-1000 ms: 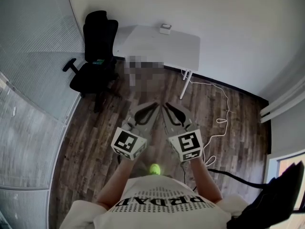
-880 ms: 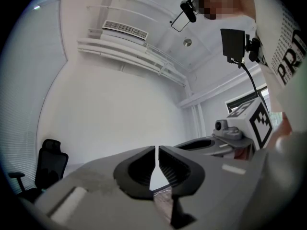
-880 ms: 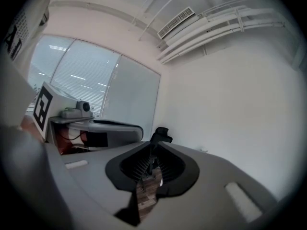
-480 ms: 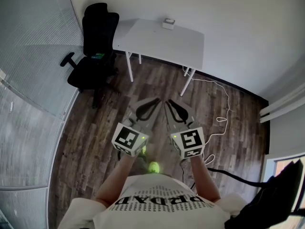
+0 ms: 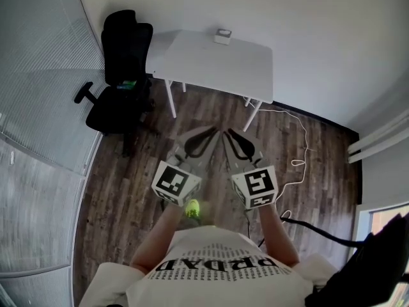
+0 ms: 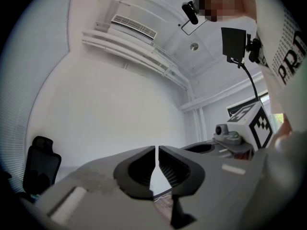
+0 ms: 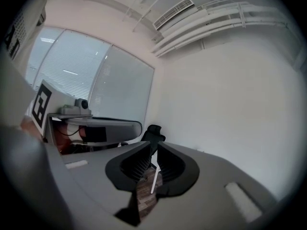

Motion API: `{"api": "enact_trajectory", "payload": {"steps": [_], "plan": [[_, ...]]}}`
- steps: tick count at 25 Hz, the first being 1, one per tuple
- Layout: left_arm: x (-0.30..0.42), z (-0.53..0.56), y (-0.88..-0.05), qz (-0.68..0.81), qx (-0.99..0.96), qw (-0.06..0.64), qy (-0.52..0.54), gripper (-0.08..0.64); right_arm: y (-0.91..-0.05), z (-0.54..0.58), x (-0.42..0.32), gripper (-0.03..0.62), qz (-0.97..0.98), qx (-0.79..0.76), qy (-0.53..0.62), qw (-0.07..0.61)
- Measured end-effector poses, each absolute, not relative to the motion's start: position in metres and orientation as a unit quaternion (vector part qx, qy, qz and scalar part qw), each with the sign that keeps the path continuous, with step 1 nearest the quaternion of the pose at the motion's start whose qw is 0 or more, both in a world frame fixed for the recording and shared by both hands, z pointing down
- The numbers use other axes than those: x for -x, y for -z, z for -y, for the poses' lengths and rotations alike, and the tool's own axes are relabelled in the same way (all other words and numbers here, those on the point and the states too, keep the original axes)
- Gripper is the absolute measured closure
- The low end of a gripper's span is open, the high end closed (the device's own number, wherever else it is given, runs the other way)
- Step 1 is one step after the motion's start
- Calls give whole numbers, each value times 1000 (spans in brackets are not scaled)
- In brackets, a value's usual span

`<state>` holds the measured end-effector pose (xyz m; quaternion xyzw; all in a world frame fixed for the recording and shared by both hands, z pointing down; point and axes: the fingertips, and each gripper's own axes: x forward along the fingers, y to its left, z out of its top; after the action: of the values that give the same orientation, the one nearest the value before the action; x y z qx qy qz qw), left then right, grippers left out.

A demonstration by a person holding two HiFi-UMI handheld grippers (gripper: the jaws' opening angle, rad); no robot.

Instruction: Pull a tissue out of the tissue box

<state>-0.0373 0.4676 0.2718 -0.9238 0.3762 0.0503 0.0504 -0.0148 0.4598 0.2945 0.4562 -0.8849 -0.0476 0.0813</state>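
A small white tissue box [image 5: 222, 37] sits at the far edge of a white table [image 5: 211, 62] by the wall, well ahead of both grippers. My left gripper [image 5: 213, 133] and right gripper [image 5: 226, 133] are held side by side at about waist height over the wood floor, tips angled toward each other. In the left gripper view my left gripper [image 6: 157, 150] has its jaws almost touching with nothing between them. My right gripper [image 7: 154, 146] in its own view shows only a narrow slit, also empty. The box is too small to make out in either gripper view.
A black office chair [image 5: 123, 75] stands left of the table, against a glass partition [image 5: 38, 126] with blinds. A white cable [image 5: 300, 149] trails over the floor to the right. A dark object [image 5: 364, 267] sits at the lower right.
The person has stepped toward the table; it and the chair sit a little nearer and larger. Both grippers kept their pose side by side, jaws unchanged.
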Motion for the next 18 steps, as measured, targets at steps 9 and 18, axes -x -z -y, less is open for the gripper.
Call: {"api": "enact_trajectory", "payload": {"steps": [9,18], "plan": [[71,-412,-267,-361,930,39,-59,548,-292,-403,37,543,874,-478,38,83],[92,-379,-272,-341,937,31,-65,548,-299,-370,59,543,866,-491,37,90]]}}
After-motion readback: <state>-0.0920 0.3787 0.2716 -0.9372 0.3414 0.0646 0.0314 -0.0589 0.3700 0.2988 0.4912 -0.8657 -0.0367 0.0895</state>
